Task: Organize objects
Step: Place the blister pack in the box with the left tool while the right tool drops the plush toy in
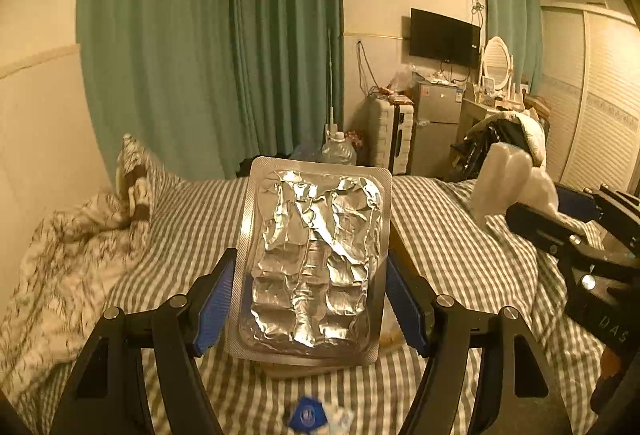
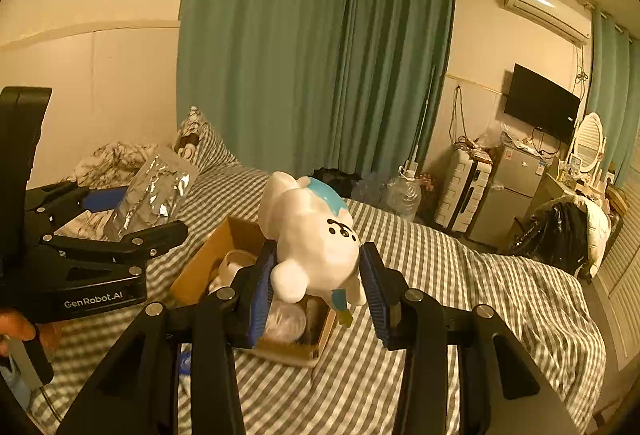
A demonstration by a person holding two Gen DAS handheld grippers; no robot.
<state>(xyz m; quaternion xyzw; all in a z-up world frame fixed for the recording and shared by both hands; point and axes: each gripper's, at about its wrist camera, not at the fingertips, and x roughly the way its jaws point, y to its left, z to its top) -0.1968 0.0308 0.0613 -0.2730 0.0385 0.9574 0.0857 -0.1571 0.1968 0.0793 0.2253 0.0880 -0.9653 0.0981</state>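
Dim amber light, glare on foil point(image 1: 316, 259) (fisheye-bent, vignetted edges).

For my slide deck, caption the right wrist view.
Right gripper holds a white toy figure over a cardboard box on the striped bed.

A silver blister pack point(image 1: 310, 267) stands nearly upright above the striped bed, its crinkled, torn foil backing facing the left wrist camera and its flat plastic border showing all round; it is pinched at both long edges. From the right wrist view the same pack appears at the left, tilted. A white toy figure point(image 2: 314, 237) with a blue cap-like patch, black face marks and stubby rounded limbs is held tipped over, just above an open cardboard box point(image 2: 208, 259). The box lies on the bed, holding a pale round item and a clear plastic-wrapped item, both hard to make out.
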